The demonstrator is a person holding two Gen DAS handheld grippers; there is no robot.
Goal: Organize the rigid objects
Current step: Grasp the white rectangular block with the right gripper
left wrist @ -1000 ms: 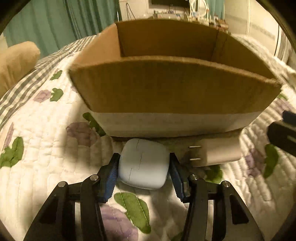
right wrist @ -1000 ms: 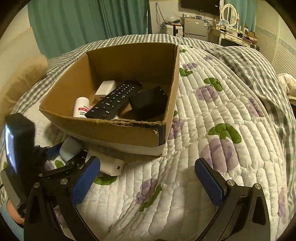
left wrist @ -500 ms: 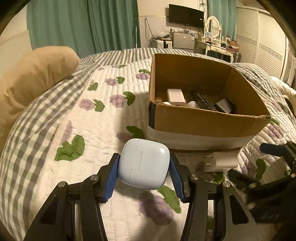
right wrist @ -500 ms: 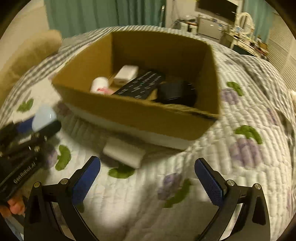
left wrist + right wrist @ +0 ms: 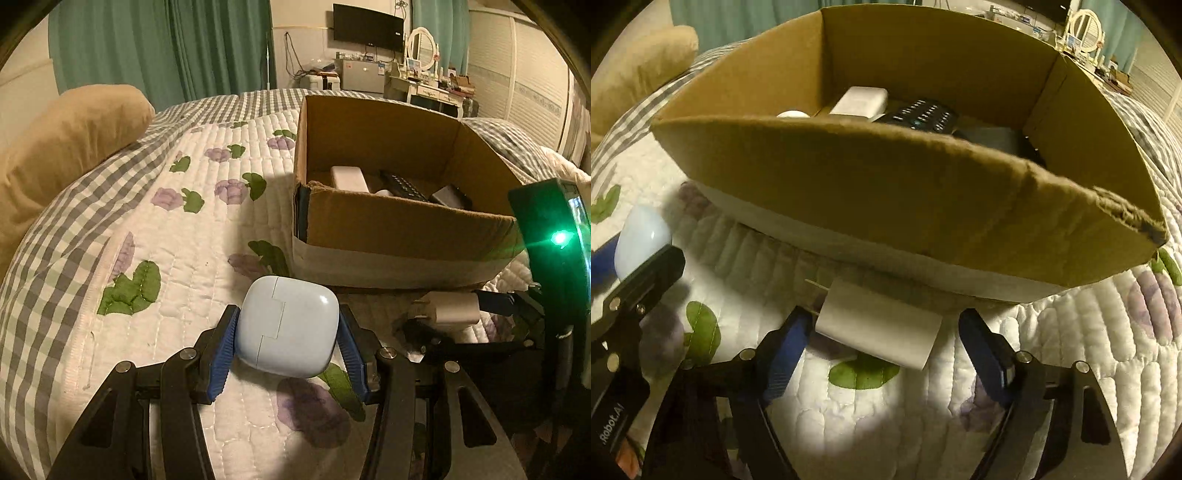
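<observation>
My left gripper (image 5: 288,343) is shut on a pale blue earbud case (image 5: 286,330) and holds it above the quilt, left of the cardboard box (image 5: 399,229). The case also shows in the right wrist view (image 5: 642,243). My right gripper (image 5: 886,343) is open, low on the quilt, its fingers either side of a white plug charger (image 5: 879,334) lying against the box's front (image 5: 886,199). The left finger touches the charger's end; the right stands apart. The box holds a black remote (image 5: 919,116), a white block (image 5: 860,101) and other items.
A tan pillow (image 5: 62,147) lies at the far left of the bed. The floral quilt (image 5: 166,258) covers the bed around the box. The right gripper's body (image 5: 546,280) with a green light stands close on my left gripper's right side.
My left gripper lifted the earbud case off the quilt and drew back from the box. My right gripper swung in, dropped low and narrowed around the white charger.
</observation>
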